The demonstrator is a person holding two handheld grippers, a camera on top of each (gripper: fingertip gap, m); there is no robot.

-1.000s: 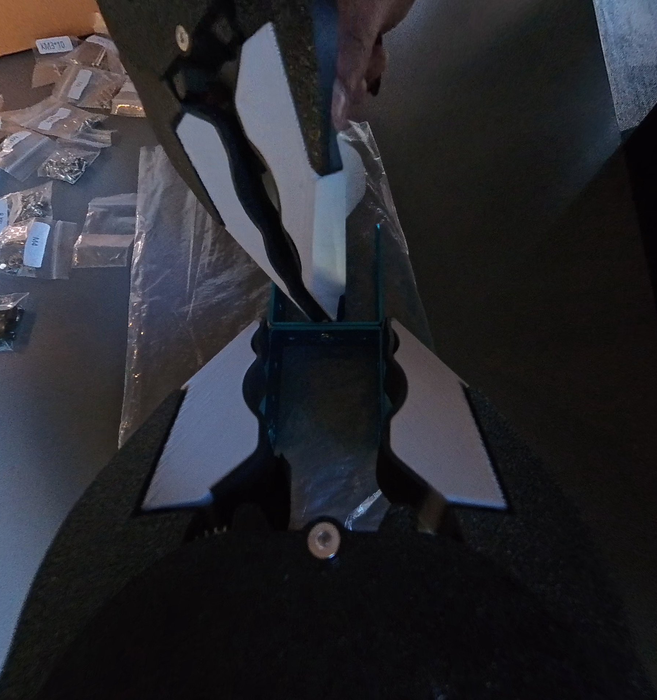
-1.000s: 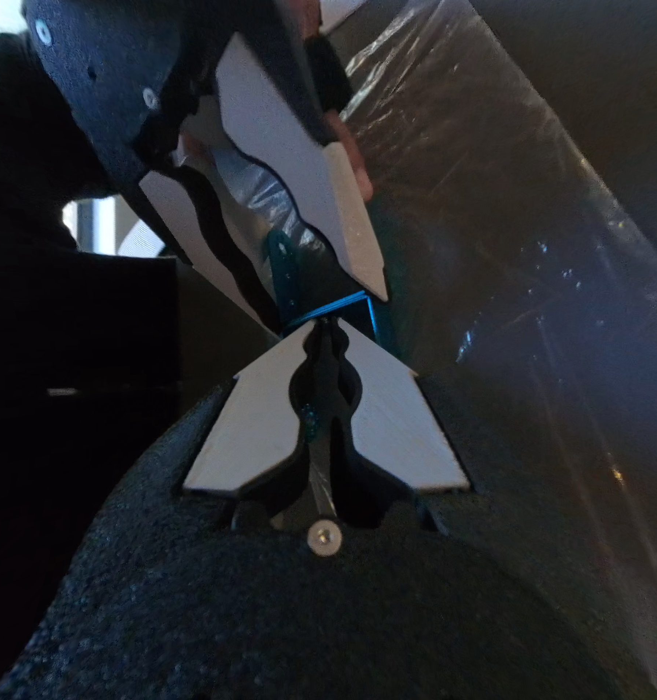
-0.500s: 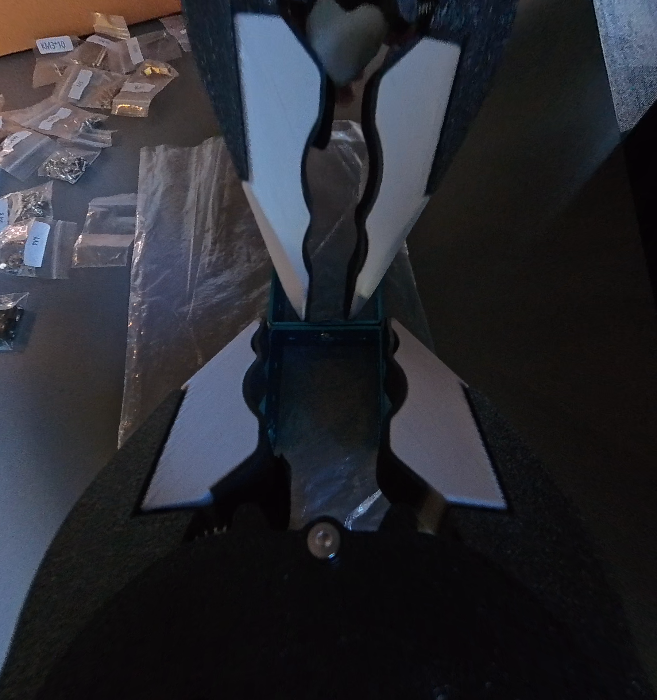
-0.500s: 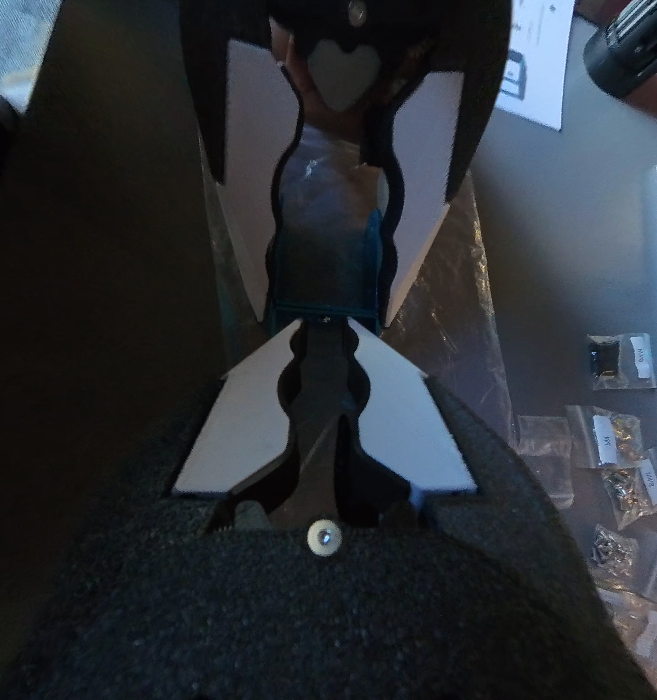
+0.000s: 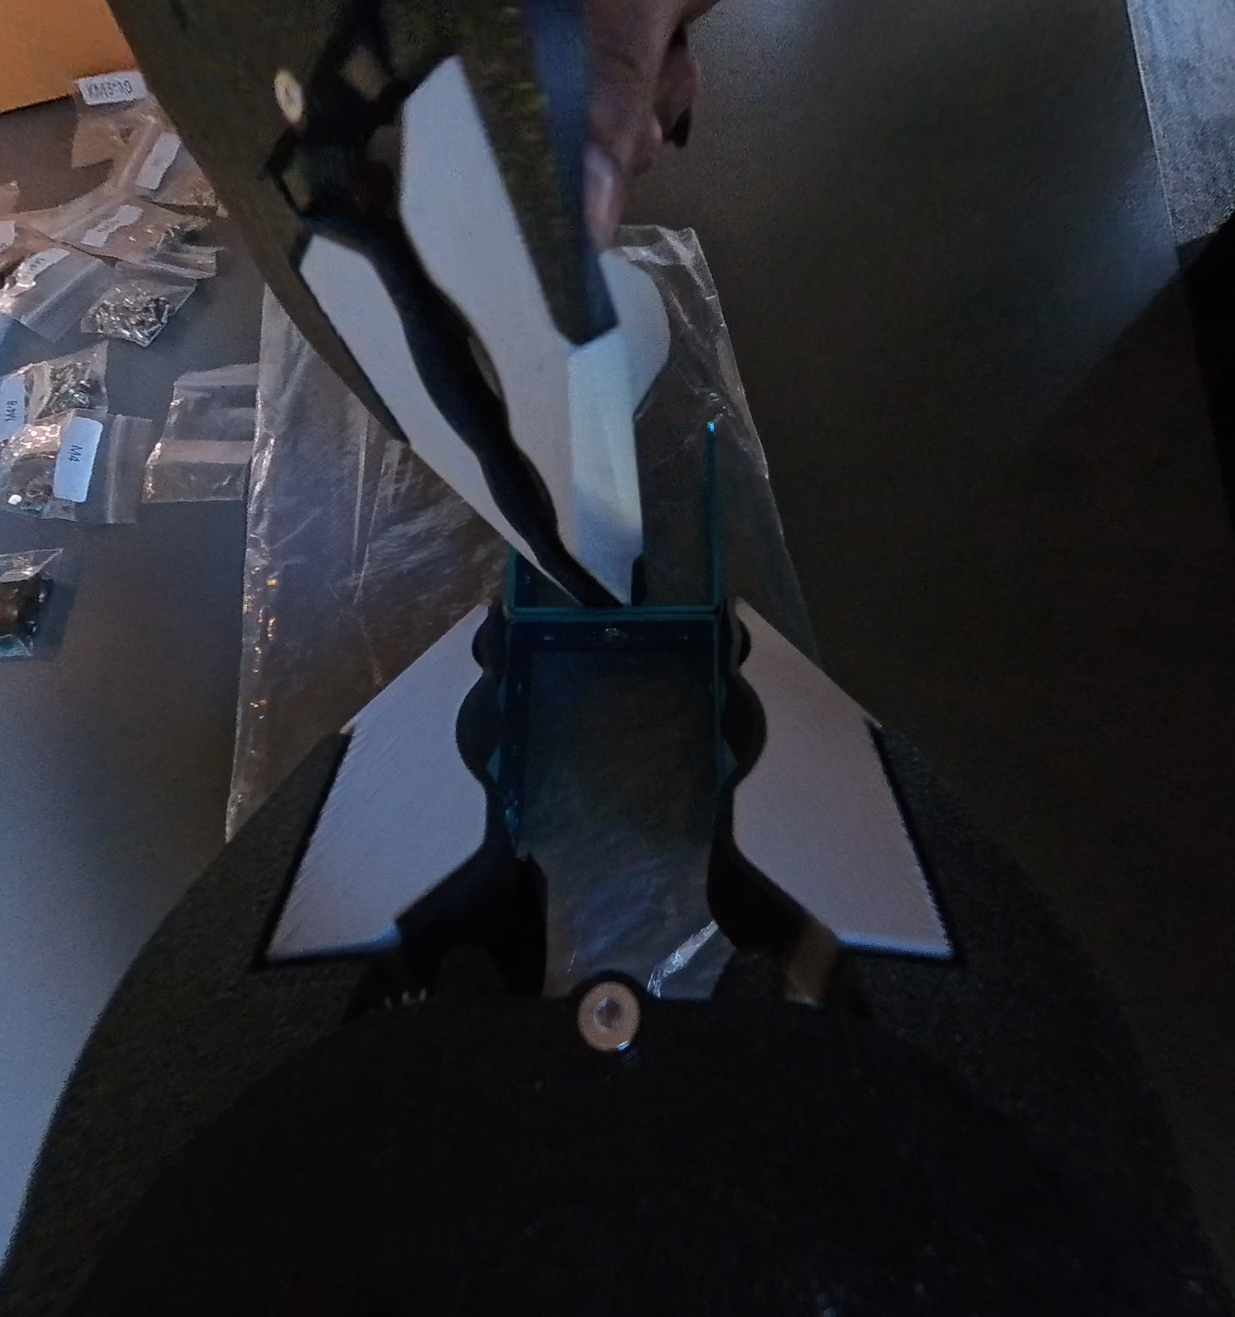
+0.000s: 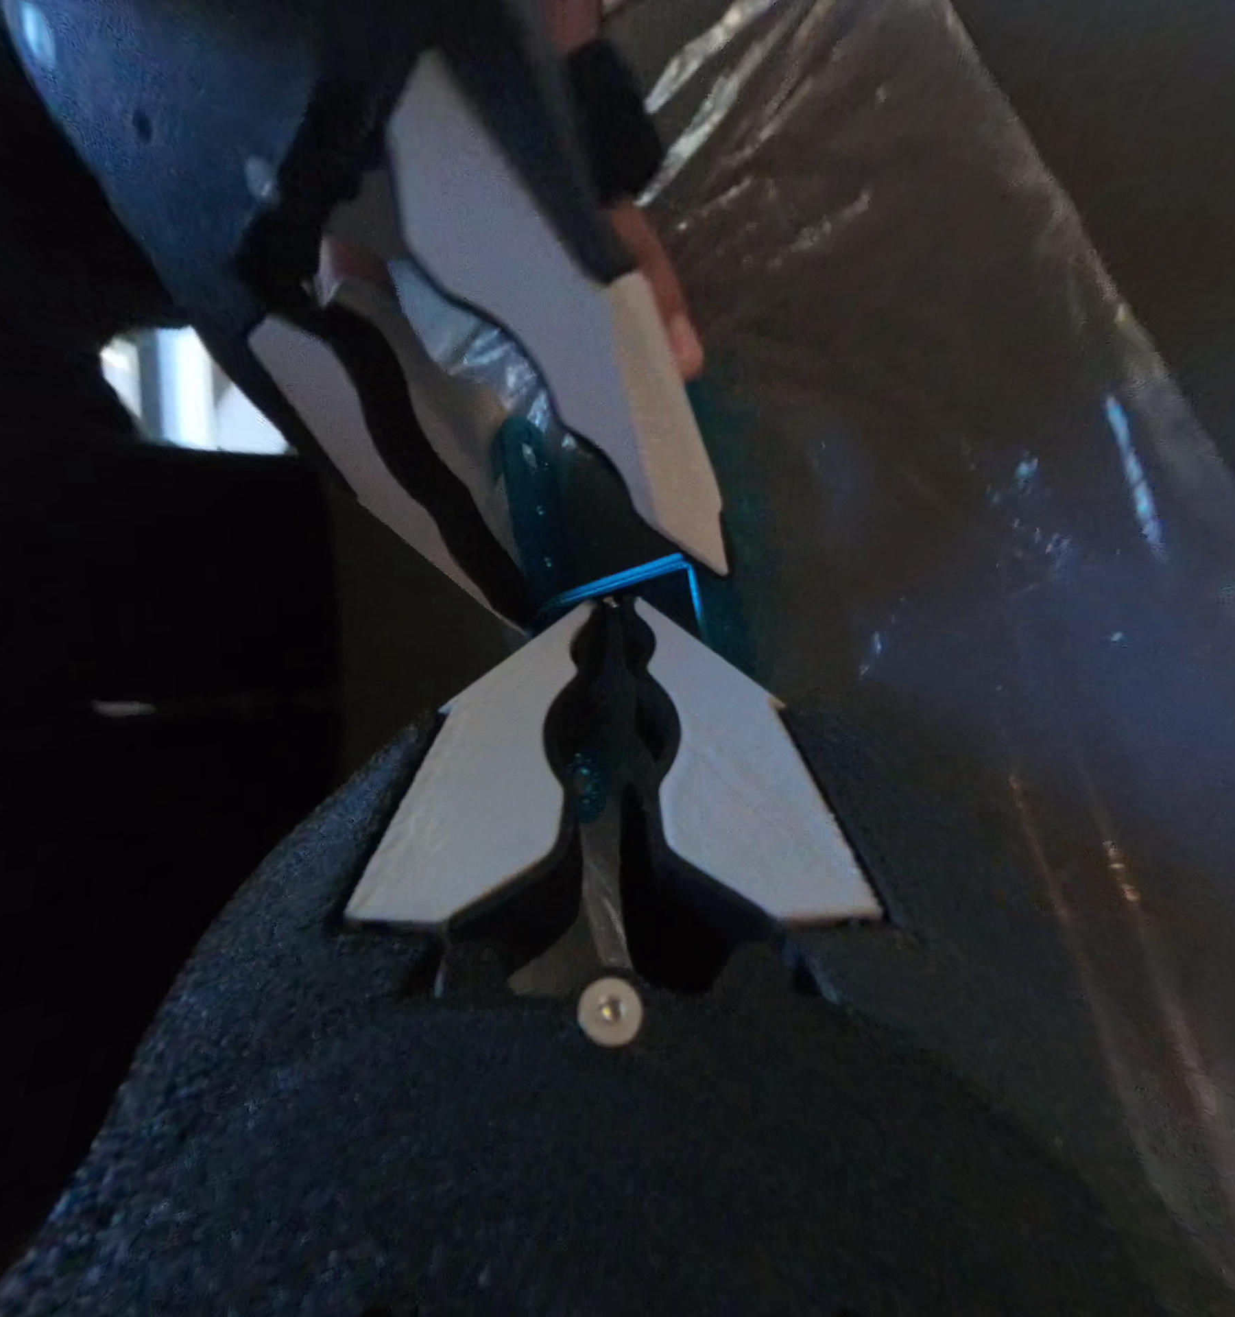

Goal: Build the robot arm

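Left wrist view: left gripper [image 5: 611, 684] clamped across a teal metal bracket [image 5: 611, 741] wrapped in a clear plastic bag [image 5: 358, 541]. Right gripper [image 5: 600, 591] pinches the bracket's far end. Left of the claw: small zip bags [image 5: 66, 463] of dark hardware, white labelled stickers.

Right wrist view: right gripper [image 6: 618, 613] closed on the bracket edge; left gripper [image 6: 621, 563] directly ahead, bag beside it

right gripper [image 6: 611, 613]: white fingers nearly together, pinching the rim of a teal-blue metal bracket [image 6: 618, 581] wrapped in clear film
left gripper [image 6: 614, 563]: farther off, fingers clamped across the same bracket (a fingertip shows behind it)
clear plastic bag [image 6: 956, 427]: crinkled, hanging right
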